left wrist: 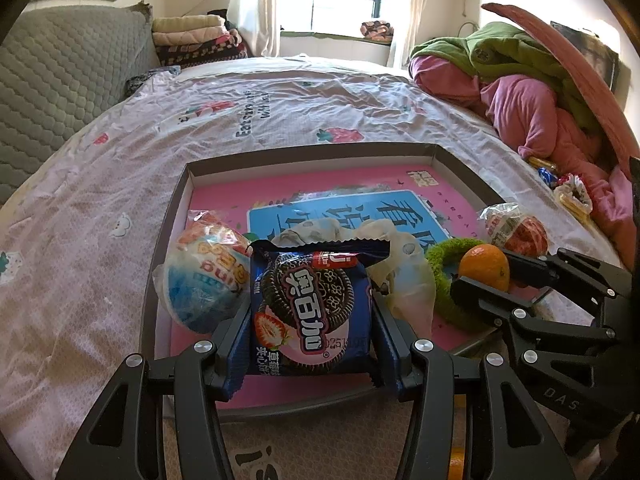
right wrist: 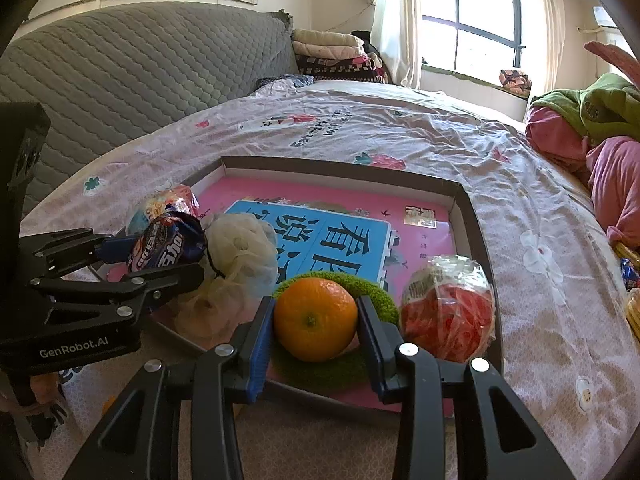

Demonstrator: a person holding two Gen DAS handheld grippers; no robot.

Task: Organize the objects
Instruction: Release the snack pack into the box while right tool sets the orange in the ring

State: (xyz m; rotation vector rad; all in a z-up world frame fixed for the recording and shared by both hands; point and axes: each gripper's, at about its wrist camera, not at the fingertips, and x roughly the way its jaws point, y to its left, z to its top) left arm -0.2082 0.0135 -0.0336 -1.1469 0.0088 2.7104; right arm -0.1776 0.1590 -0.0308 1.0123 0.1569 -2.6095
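Note:
A shallow grey box lid (left wrist: 168, 240) (right wrist: 476, 216) with a pink and blue printed floor lies on the bed. My left gripper (left wrist: 310, 320) (right wrist: 160, 258) is shut on a blue Oreo cookie packet (left wrist: 310, 304) (right wrist: 164, 246) over the lid's near left. My right gripper (right wrist: 316, 320) (left wrist: 486, 276) is shut on an orange (right wrist: 316, 314) (left wrist: 485, 266) just above a green fuzzy ring (right wrist: 360, 288) (left wrist: 440, 256). In the lid also lie a blue and orange snack cup (left wrist: 204, 276), a cream mesh bag (right wrist: 240, 256) (left wrist: 404, 264) and a red wrapped snack (right wrist: 448, 308) (left wrist: 516, 230).
The bed sheet (left wrist: 280, 108) spreads around the lid. A grey quilted headboard (left wrist: 60, 76) stands left. Pink and green bedding (left wrist: 520, 92) is piled at the right, with small snack packets (left wrist: 568, 192) beside it. Folded blankets (left wrist: 192, 36) sit by the window.

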